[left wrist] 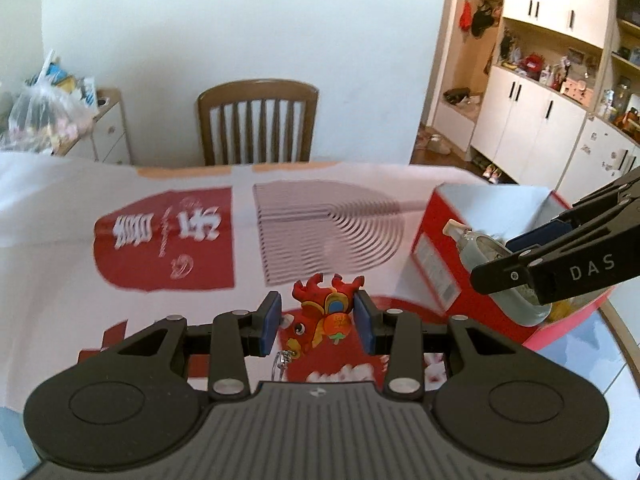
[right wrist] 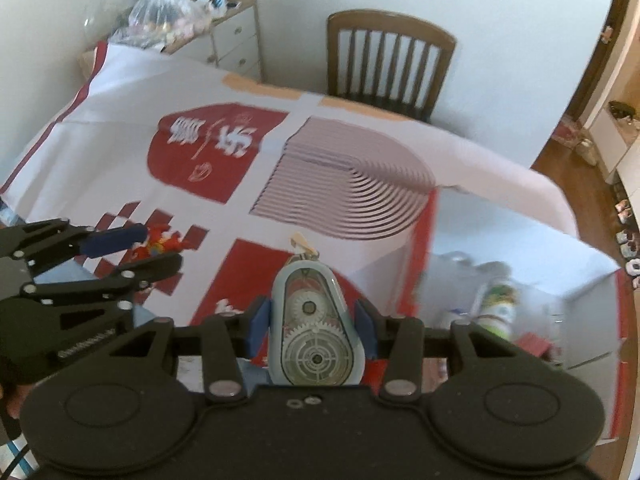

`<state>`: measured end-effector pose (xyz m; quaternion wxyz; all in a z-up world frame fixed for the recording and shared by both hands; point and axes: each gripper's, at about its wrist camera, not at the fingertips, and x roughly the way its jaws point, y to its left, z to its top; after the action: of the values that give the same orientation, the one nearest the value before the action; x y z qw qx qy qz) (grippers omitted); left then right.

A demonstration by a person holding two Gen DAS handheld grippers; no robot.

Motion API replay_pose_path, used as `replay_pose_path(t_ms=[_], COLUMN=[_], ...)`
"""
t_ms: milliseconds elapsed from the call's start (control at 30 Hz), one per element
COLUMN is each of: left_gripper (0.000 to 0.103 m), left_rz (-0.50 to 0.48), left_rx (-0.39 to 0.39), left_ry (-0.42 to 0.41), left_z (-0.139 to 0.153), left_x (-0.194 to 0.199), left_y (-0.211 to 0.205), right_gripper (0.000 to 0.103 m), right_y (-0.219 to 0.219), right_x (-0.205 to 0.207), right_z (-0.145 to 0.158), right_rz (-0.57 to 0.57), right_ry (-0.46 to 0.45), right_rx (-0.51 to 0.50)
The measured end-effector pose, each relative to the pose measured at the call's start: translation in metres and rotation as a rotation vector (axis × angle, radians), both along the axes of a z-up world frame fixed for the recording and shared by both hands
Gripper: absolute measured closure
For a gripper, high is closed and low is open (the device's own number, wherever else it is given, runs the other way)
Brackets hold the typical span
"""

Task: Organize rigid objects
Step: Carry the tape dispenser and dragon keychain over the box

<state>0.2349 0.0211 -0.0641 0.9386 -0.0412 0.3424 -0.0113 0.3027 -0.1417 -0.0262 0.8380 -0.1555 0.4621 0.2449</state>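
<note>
Left hand-held gripper (left wrist: 318, 316) clamps the red toy (left wrist: 325, 312); right hand-held gripper (right wrist: 312, 326) clamps the tape dispenser (right wrist: 314, 328).

"DAS" stands in pale letters on the right gripper (left wrist: 496, 276) arm at the scene's right. Two large white Chinese characters sit upside down on the cloth's (left wrist: 60, 280) far red panel; I cannot read them.

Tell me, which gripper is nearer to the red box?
The right. The right gripper, shut on the correction tape dispenser, is at the near wall of the red box. The left gripper holds the red toy keychain over the tablecloth, farther left.
</note>
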Motion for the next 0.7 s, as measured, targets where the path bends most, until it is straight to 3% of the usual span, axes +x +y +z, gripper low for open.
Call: replay_pose_path(t_ms=[300, 700], left_gripper=[0.065, 0.065], left_rz=[-0.016, -0.082], left_rx=[-0.008, -0.024], left_ry=[-0.023, 0.037], left_z=[0.027, 0.026], left_x=[0.021, 0.056], left_y=[-0.049, -0.140], right_gripper=[0.058, 0.058], right_y=[-0.063, -0.157], right_x=[0.015, 0.046], right_z=[0.019, 0.014], right_rz=[-0.050, -0.112], right_ry=[-0.040, -0.032], right_rx=[0.024, 0.031])
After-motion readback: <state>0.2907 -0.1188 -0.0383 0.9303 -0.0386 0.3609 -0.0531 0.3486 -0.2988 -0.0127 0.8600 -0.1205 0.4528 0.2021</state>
